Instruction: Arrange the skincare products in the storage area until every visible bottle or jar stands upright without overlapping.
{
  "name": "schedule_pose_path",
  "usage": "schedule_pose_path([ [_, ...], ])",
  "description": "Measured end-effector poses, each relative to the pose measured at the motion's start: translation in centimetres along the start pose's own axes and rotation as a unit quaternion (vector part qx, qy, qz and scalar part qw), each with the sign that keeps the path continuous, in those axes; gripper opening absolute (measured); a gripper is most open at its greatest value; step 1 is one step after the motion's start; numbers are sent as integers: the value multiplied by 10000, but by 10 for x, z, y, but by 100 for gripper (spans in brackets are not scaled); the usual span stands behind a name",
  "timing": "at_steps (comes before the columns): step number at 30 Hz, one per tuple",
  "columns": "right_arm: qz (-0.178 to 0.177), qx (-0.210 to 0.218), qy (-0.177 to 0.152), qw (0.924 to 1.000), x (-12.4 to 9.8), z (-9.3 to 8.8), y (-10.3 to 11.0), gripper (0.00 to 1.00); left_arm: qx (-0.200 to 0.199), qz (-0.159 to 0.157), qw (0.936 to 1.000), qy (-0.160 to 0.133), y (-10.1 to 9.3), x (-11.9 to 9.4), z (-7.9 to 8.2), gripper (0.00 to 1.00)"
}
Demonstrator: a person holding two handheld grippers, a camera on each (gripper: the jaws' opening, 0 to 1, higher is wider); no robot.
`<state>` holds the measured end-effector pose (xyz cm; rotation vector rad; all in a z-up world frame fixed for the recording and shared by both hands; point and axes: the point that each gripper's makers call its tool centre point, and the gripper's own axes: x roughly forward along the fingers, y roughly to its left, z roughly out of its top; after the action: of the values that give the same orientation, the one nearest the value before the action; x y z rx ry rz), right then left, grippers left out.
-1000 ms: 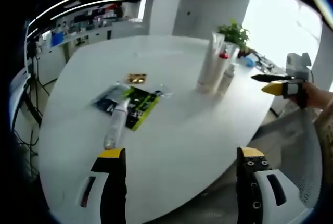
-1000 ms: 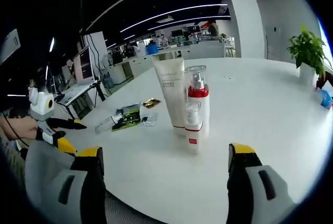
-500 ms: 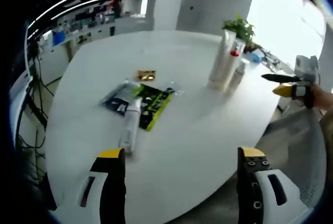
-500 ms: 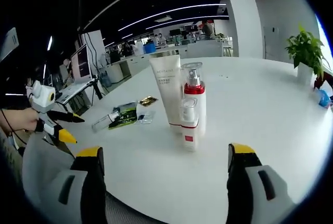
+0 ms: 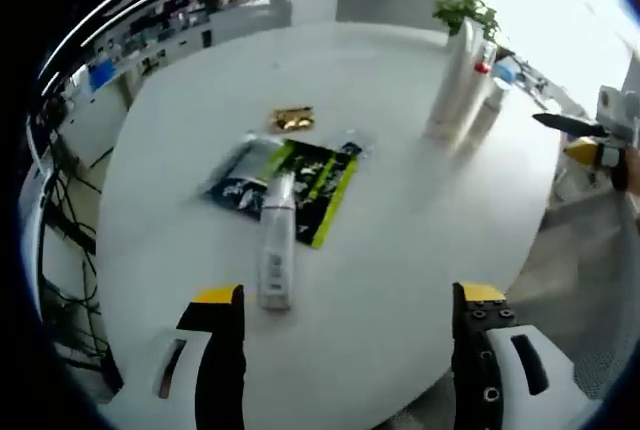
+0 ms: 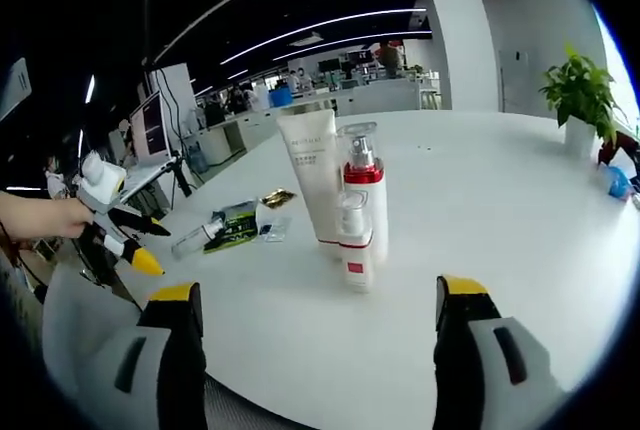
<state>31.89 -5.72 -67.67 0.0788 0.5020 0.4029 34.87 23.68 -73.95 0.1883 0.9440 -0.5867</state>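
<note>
A white bottle lies on its side on the white table, partly over green and dark sachets. My left gripper hovers open just short of it. A white tube, a red-collared pump bottle and a small clear-capped bottle stand upright together, also seen far off as the upright group. My right gripper is open, back from them. The lying bottle and sachets sit to the left. The left gripper enters at left; the right gripper enters at right.
A small gold packet lies beyond the sachets. A potted plant stands at the table's far right side, and a blue item lies near it. Desks and monitors fill the room behind. A hand holds the left gripper.
The left gripper's camera has come closer over the lying bottle and sachets, which now sit larger and more central. The right view has shifted slightly; the upright bottles have not moved.
</note>
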Motion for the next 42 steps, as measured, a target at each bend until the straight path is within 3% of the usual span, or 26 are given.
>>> schedule_pose_path([
  [7, -74, 0, 15, 10000, 0, -1, -3, 95, 287, 33, 9992, 284, 14, 10, 8, 76],
  [16, -168, -5, 19, 9999, 0, 0, -7, 95, 352, 63, 9970, 680, 25, 27, 15, 57],
  [31, -360, 62, 22, 9993, -1, 0, -15, 93, 616, 83, 9883, 1396, 39, 45, 10, 31],
  [37, -419, 78, 39, 9991, -1, -1, -18, 93, 737, 235, 9845, 1576, 45, 49, 10, 21],
  [42, -441, 87, 47, 9990, -1, -1, -19, 92, 684, 307, 9833, 1658, 47, 51, 9, 19],
])
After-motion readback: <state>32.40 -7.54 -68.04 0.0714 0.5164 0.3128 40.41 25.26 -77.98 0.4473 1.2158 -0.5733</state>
